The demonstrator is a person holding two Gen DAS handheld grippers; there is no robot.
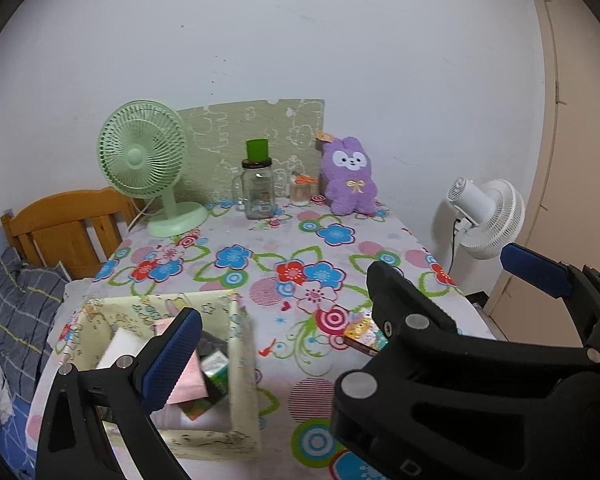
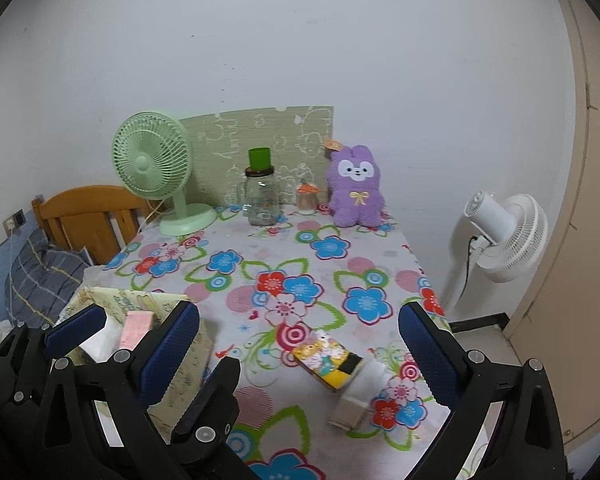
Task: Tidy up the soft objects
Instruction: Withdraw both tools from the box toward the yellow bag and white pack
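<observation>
- Plush rabbit, purple with a white face, sits upright at the far right edge of the surface, against the wall.
- Left of it stand a small jar with an orange top, a glass jar with a green lid and a green fan.
- At the near left is a cream box holding pink, white and green items.
- The left gripper shows one blue pad over the box. Its other side is hidden behind the right gripper, so this view cannot tell how wide its jaws are.
- A colourful packet lies flat, partly hidden behind the right gripper.
- A white fan stands beyond the surface on the right.
- From the right wrist, the plush rabbit sits in the same far right spot on the surface.
- The right gripper has its jaws spread wide and empty; the colourful packet and a pale folded cloth touching its near end lie on the surface between them.
- The left gripper hangs over the cream box, its jaws wide apart and holding nothing.
</observation>
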